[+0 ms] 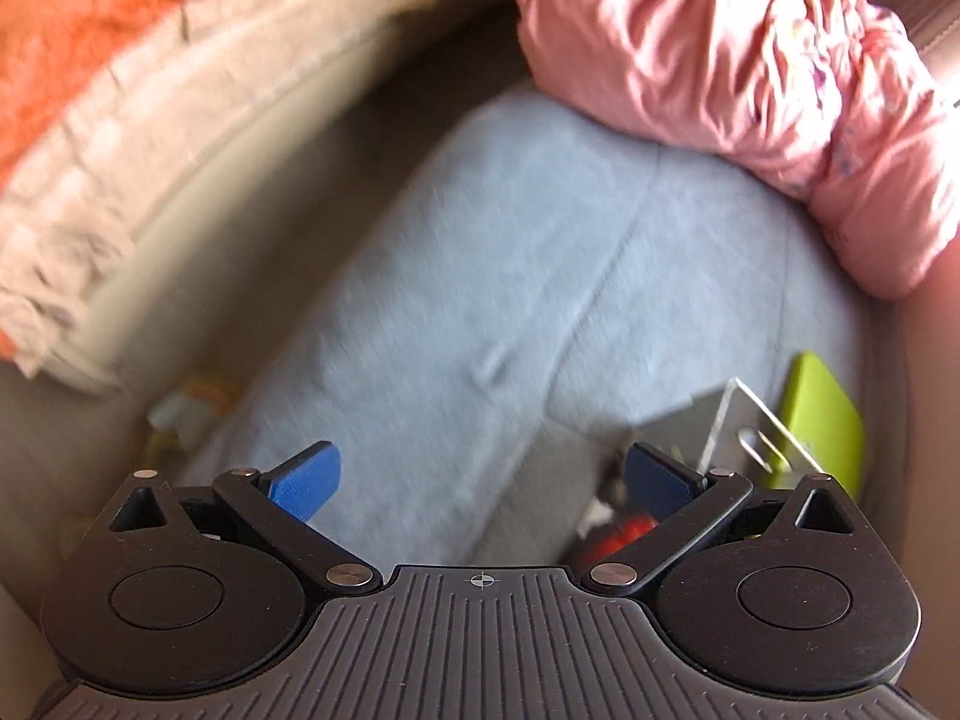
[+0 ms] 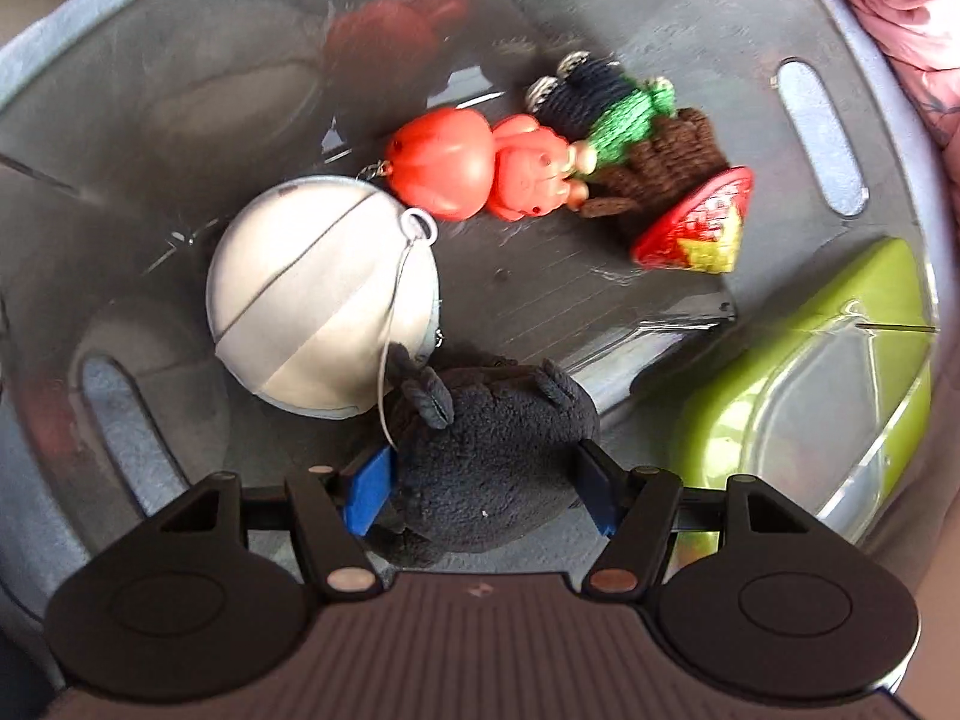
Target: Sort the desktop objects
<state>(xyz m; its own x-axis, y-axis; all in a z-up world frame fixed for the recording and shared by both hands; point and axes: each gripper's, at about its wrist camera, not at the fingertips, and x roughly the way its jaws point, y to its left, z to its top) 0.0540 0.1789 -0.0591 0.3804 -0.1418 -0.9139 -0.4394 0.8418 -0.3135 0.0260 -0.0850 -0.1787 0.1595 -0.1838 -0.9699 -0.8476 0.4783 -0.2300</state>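
- In the left wrist view, the left gripper [image 1: 480, 474] hangs with its fingers spread and nothing between them, over a blurred blue-grey cloth [image 1: 510, 276]; a pink bundle [image 1: 750, 90] lies beyond, a green lid [image 1: 822, 414] to the right.
- In the right wrist view, the right gripper [image 2: 483, 495] pinches a dark plush toy [image 2: 486, 456] inside the clear bin [image 2: 822, 138].
- The bin also holds a grey ball pendant [image 2: 312, 300], an orange figure keychain [image 2: 480, 171], a knitted doll [image 2: 624, 138] and a red wedge [image 2: 699, 228].
- My judgement: the toy is either being set down or lifted out; the pictures cannot settle which.
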